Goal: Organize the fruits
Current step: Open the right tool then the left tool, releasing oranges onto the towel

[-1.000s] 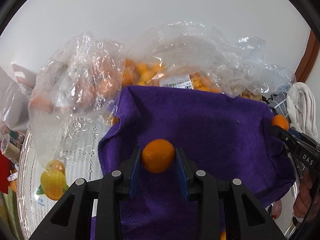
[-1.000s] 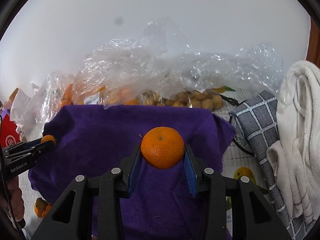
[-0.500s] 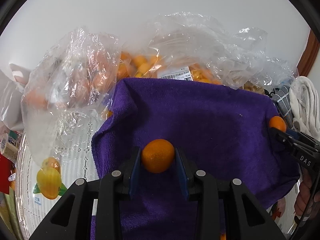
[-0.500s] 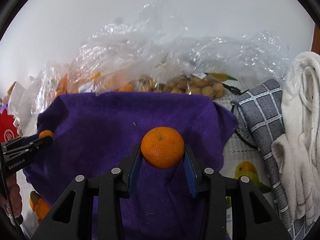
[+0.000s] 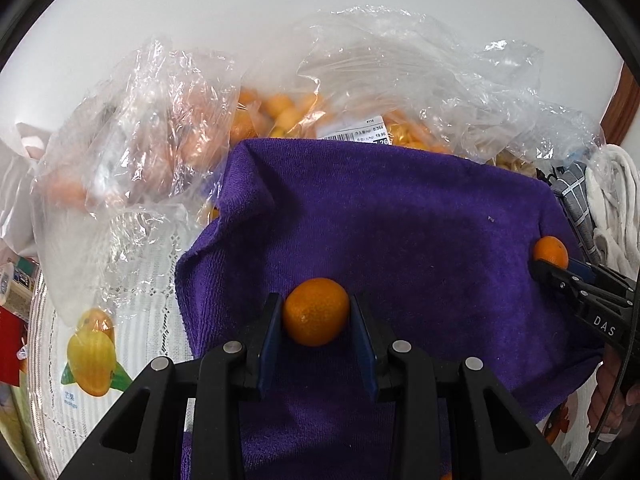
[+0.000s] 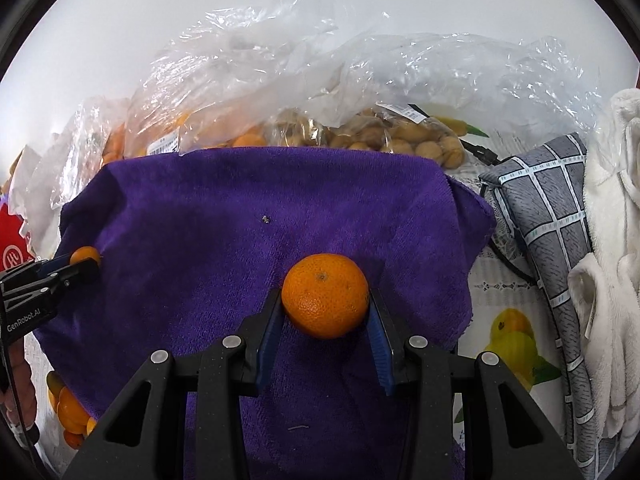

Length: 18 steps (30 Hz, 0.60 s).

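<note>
Where bags hide them leftward, walnuts point(image 6: 416, 140) plain from right gripper point(image 6: 325, 312).

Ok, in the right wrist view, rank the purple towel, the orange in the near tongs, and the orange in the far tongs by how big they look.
1. Purple towel, by far the largest.
2. Orange in the right tongs.
3. Orange in the left tongs, which looks smallest, but it is farther from the camera and partly hidden, so true size is unsure.
</note>
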Available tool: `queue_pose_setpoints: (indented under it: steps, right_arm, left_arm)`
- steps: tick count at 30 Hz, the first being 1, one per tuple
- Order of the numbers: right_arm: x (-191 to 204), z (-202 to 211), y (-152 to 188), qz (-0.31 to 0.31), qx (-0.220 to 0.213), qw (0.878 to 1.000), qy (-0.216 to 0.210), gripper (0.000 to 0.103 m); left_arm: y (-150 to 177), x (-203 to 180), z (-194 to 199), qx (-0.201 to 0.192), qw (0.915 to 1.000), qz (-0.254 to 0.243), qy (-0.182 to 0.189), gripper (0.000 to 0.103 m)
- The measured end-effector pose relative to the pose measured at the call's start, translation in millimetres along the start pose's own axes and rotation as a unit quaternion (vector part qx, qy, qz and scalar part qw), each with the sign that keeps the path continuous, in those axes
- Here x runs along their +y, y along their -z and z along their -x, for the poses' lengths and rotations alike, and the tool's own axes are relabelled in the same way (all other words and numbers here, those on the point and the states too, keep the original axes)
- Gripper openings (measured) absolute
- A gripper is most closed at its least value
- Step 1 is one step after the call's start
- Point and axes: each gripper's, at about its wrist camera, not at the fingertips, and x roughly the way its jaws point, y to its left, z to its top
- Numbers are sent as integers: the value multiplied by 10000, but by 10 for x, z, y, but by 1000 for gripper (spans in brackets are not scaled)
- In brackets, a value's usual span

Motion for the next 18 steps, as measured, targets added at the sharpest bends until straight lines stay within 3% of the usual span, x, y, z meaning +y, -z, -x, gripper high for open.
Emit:
queue_pose_setpoints:
  steps: [10,18]
  right_arm:
    - [50,-17,2,66,17,10000,45,42]
    - [40,75,-22,27,-66,10000,-50,61]
  left_arm:
    - [17,-9,7,17,9999,-87,-55,33]
    - [10,-9,12,27,10000,-76,-6,33]
